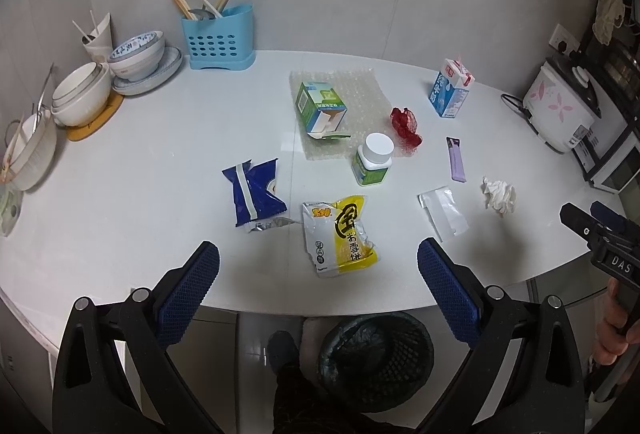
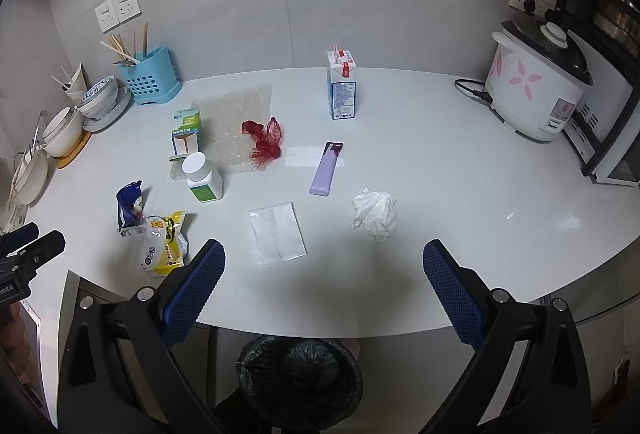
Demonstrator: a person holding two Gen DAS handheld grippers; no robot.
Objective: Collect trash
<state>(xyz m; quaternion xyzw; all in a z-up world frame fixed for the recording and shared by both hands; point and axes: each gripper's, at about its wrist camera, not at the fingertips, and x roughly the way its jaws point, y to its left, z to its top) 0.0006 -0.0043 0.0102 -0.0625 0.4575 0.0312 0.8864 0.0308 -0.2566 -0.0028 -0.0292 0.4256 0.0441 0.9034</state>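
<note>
Hovering at the near edge of the white glossy countertop (image 1: 140, 162), the left gripper (image 1: 318, 270) holds its jaws wide with nothing between them, its blue cross-hatched pads (image 1: 188, 294) on black arms framing the yellow snack wrapper (image 1: 340, 234) at 12 o'clock. The right gripper (image 2: 324, 274) hangs level beside it, jaws likewise spread wide and empty; in the left wrist view its body shows at 3 o'clock with the letters "DAS" and a hand (image 1: 614, 322) wrapped round the grip.

Below the counter edge at 6 o'clock stands a round black mesh bin (image 2: 300, 378) lined with a dark plastic bag.

Trash lies scattered across the counter. A sheet of clear bubble wrap (image 2: 236, 114) sits at 11 o'clock in the right wrist view, with an opened green-and-white carton (image 2: 186, 130) on its left edge. A blue-and-white milk carton (image 2: 342, 86) stands upright at 12 o'clock, a straw in its top. Nearer lie a white-capped bottle with a green label (image 2: 202, 176), a crumpled blue wrapper (image 2: 130, 208), a flat translucent packet (image 2: 276, 232), a crumpled white tissue (image 2: 376, 214), a red mesh net (image 2: 264, 142) and a purple lighter (image 2: 326, 168). The yellow wrapper bears Chinese characters, too small to read surely.
</note>
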